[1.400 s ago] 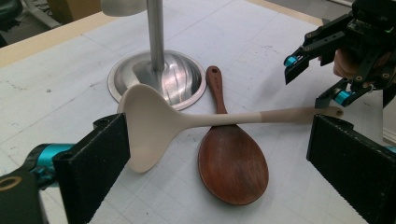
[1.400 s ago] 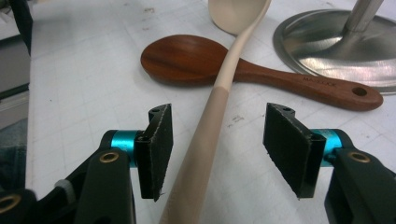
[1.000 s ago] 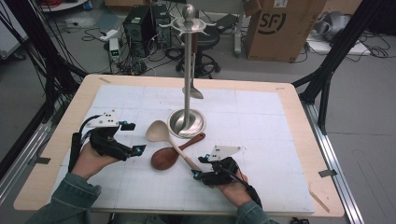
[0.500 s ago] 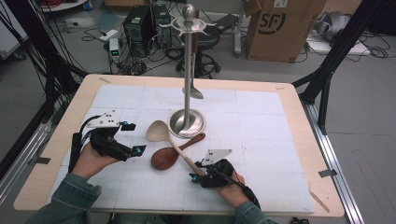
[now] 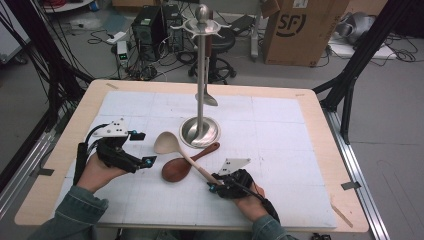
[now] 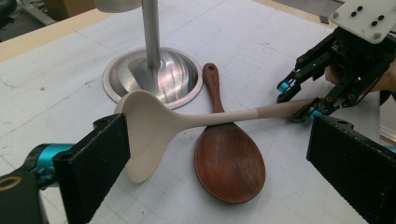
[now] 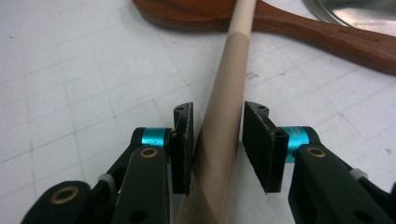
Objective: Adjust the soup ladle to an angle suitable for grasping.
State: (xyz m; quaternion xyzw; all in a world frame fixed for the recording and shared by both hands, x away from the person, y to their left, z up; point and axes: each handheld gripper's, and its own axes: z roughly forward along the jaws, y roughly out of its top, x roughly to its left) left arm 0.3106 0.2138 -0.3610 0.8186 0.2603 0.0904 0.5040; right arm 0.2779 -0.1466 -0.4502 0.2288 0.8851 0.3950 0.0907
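R gripper (image 5: 214,186) closing around pale ladle (image 5: 176,150) handle end, ladle on the mat (image 5: 280,150) in front of the stand (image 5: 201,131).

Ladle's long axis runs from bowl near stand base back to R gripper, crossing over the wooden spoon (image 5: 180,167). R jaws have just been closing; handle sits between the pads (image 7: 186,135), left pad about touching, small gap at the other, so not clamped yet. L gripper (image 5: 142,147) wide apart beside the bowl, holding nothing. R hand nearer the handle. Stand holds one metal utensil (image 5: 209,99); no other containers.
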